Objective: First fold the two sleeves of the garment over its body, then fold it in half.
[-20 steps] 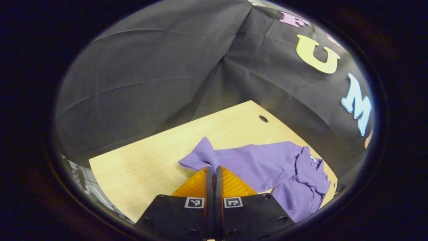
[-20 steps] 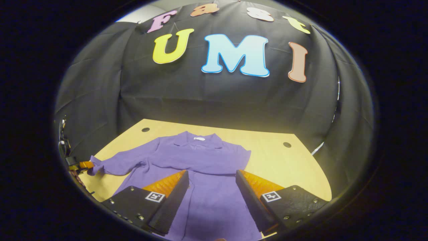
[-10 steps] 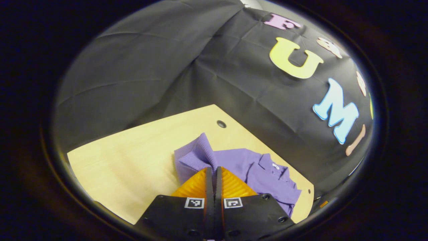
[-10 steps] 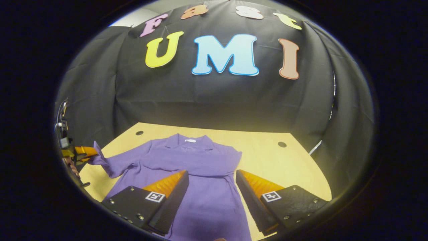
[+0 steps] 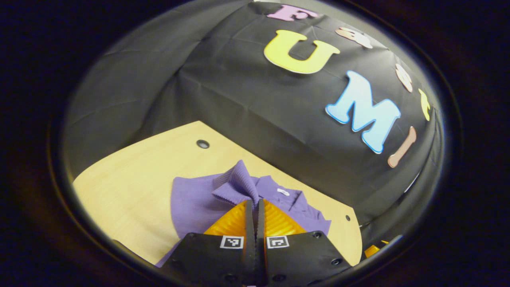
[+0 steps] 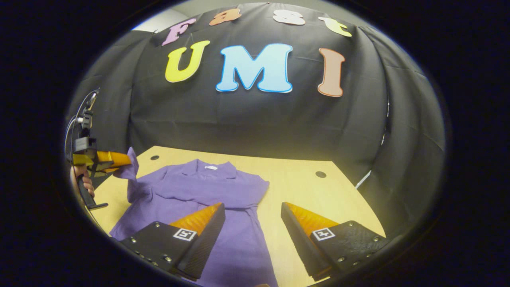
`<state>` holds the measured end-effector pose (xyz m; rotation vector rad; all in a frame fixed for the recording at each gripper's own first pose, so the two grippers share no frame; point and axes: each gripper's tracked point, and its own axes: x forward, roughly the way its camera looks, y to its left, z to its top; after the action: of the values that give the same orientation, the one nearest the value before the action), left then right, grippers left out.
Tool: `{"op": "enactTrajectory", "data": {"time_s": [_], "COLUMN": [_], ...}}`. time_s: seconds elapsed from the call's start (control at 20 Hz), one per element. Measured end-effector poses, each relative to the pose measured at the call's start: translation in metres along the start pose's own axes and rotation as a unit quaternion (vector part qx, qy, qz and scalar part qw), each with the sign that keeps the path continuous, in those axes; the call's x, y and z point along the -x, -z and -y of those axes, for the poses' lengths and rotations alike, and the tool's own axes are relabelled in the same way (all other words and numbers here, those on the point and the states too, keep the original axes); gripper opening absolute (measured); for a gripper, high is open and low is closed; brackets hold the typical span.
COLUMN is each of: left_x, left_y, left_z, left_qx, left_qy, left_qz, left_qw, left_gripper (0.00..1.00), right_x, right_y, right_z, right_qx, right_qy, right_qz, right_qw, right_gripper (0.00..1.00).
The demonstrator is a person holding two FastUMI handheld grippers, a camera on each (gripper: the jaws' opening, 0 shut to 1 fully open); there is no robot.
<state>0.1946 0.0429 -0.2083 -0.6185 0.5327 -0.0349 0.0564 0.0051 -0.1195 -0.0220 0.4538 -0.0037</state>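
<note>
A purple collared shirt (image 6: 207, 191) lies flat on the pale wooden table (image 6: 318, 195), collar toward the black cloth wall. One sleeve lies folded across its chest. My left gripper (image 5: 254, 203) is shut on the cuff of the other sleeve (image 5: 235, 185) and holds it lifted above the shirt body (image 5: 191, 203). In the right gripper view that left gripper (image 6: 115, 159) hangs at the far left with the sleeve (image 6: 131, 167) dangling from it, a hand (image 6: 81, 179) behind it. My right gripper (image 6: 253, 211) stands open above the shirt's lower right edge, touching nothing.
The table has round cable holes (image 6: 320, 174) near its back corners, another hole (image 5: 203, 144) at the back left. The black cloth wall rises right behind the table's far edge. Bare wood (image 5: 127, 187) stretches left of the shirt.
The left gripper has carried the sleeve up and inward over the shirt body. The right gripper has drifted right, from over the shirt's middle to its right edge, still open.
</note>
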Motion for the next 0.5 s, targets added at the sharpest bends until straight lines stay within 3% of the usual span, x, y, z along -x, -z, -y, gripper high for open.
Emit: {"op": "enactTrajectory", "data": {"time_s": [0.25, 0.5], "left_x": [-0.035, -0.057], "left_y": [0.01, 0.054], "left_z": [0.065, 0.126], "left_qx": [0.0, -0.048], "left_qy": [0.048, 0.081], "left_qz": [-0.001, -0.029], "left_qw": [0.999, 0.995], "left_gripper": [0.07, 0.07], "right_x": [0.0, 0.001], "right_y": [0.008, 0.013], "right_z": [0.027, 0.048], "right_qx": [0.001, 0.0], "right_qy": [0.01, 0.013], "right_qz": [-0.005, -0.011], "right_qw": [1.0, 1.0], "right_gripper": [0.9, 0.9]}}
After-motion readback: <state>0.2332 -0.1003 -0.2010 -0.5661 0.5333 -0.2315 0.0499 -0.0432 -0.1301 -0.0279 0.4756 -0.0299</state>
